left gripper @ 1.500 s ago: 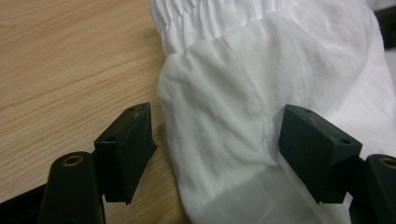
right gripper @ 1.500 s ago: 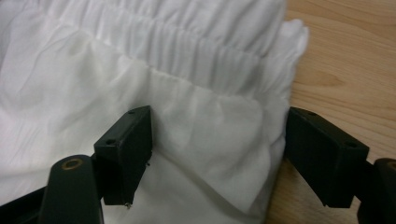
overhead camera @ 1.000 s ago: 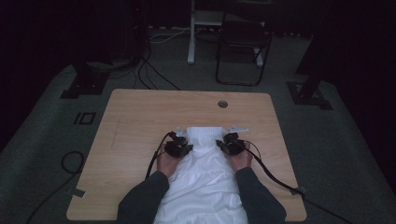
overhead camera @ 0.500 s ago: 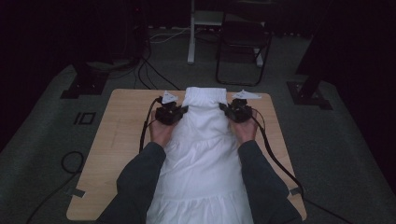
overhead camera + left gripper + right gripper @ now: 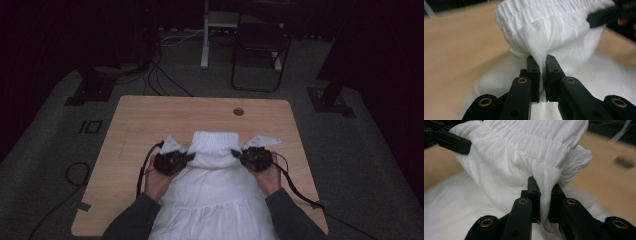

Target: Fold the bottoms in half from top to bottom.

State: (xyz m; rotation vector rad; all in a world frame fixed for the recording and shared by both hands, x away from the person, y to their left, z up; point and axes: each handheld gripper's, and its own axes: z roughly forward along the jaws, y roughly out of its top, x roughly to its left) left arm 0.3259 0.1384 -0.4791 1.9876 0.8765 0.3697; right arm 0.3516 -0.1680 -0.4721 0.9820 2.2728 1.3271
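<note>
White garment (image 5: 215, 195) lies on the table (image 5: 150, 120), lower centre of the high view, running off the bottom edge between my forearms. Its gathered elastic end (image 5: 215, 142) is folded back over itself at frame centre, ruffled band facing the far edge.

My left gripper (image 5: 186, 158) sits left of centre, jaws pointing right into the fold. In the left gripper view (image 5: 542, 72) the jaws are nearly closed, pinching a pleat of white fabric (image 5: 544, 32) between the pads; the shirred band fills the top of that frame. The other gripper's black jaw shows at upper right there.

My right gripper (image 5: 239, 154) sits right of centre, jaws pointing left into the same fold. In the right gripper view (image 5: 544, 195) the jaws are narrow, clamped on a bunch of the cloth (image 5: 524, 157), which hangs down between them. Left gripper's jaw shows at upper left there.

Both hands rest on the cloth just below the grippers. Cables (image 5: 142, 172) trail off each gripper toward the table's lower corners. Round hole (image 5: 238, 111) in the tabletop, upper right of the board. Chair (image 5: 260, 45) on the floor at frame top.
</note>
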